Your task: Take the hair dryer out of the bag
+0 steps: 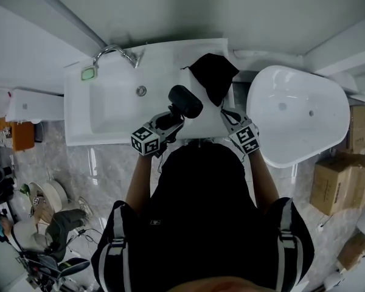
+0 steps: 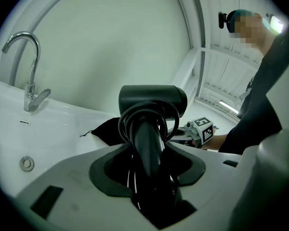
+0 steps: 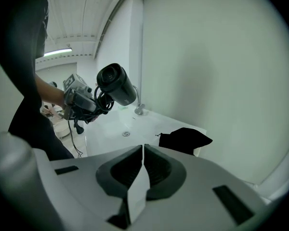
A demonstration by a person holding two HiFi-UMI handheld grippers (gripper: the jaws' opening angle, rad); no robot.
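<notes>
Left gripper: my left gripper (image 1: 168, 120) is clamped on the handle of the hair dryer (image 1: 185, 101). The left gripper view shows the black handle wedged between both pads, with the coiled cord (image 2: 135, 115) bunched around it.
Right gripper: my right gripper (image 1: 228, 115) is closed with nothing in it. In its own view the two pads (image 3: 135, 165) meet along a thin seam.
Hair dryer: it is out of the bag and held in the air over the counter beside the sink basin (image 1: 112, 105). The right gripper view shows it raised well above the white top, and the plug (image 3: 78, 127) dangles below my left hand.
Long axis: the handle runs straight out along my left jaws, away from me. The barrel (image 2: 153, 100) sits crosswise at the far end.
Bag: the black drawstring bag (image 1: 213, 75) lies slumped on the counter, at the right end by the wall. It looks empty and flat.
Direction that matters: the bag lies beyond the dryer and to its right, and the two do not touch.
Nearer hand: the right gripper is closer to the bag, and the left one carries the load.
Judgement: the removal looks done. What remains is probably to set the dryer down on bare counter, clear of the bag and the faucet (image 1: 115, 52).
</notes>
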